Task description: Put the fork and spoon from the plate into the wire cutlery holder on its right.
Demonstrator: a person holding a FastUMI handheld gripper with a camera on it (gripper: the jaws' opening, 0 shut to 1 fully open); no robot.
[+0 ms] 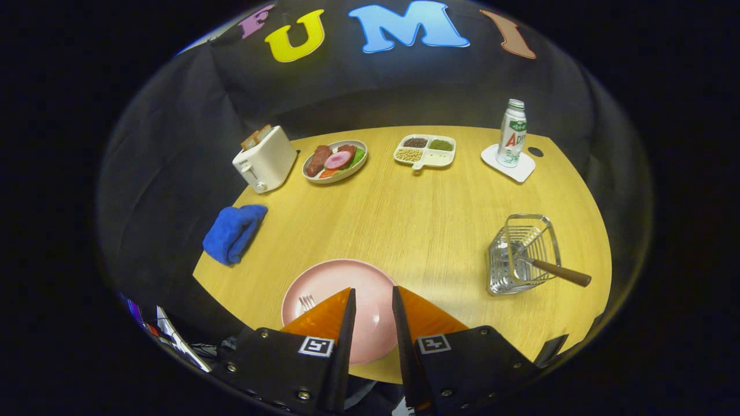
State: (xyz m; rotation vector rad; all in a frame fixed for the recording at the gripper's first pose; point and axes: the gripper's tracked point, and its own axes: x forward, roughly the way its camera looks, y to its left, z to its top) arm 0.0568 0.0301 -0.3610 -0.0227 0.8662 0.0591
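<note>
Lying on the pink plate (324,283), the fork (307,301) shows only its prongs, just left of the left finger. Its handle is hidden under that finger, so I cannot tell for sure which way the long part runs. It seems to point back toward the gripper (373,300).

One piece of cutlery with a brown handle (561,273) already sits in the wire cutlery holder (523,254). I think it is the spoon, though its head is hard to make out among the wires. Its handle sticks out to the right over the rim. So the fork looks like the job that is left.

The gripper hangs over the near side of the plate. Its two fingers stand a little apart, with bare plate showing in the gap. They hold nothing.

What matters most is this: the fork is not between the fingers. It is off to the left of them and very close. The gripper would need to slide a bit left, so one finger goes on each side of the fork, and then squeeze.

The holder stands well off to the right of the plate on the wooden table (416,214). Farther away are a blue cloth (233,232), a toaster (265,159), a plate of food (335,160), a tray of beans (425,151) and a bottle (512,133) on a white mat.
</note>
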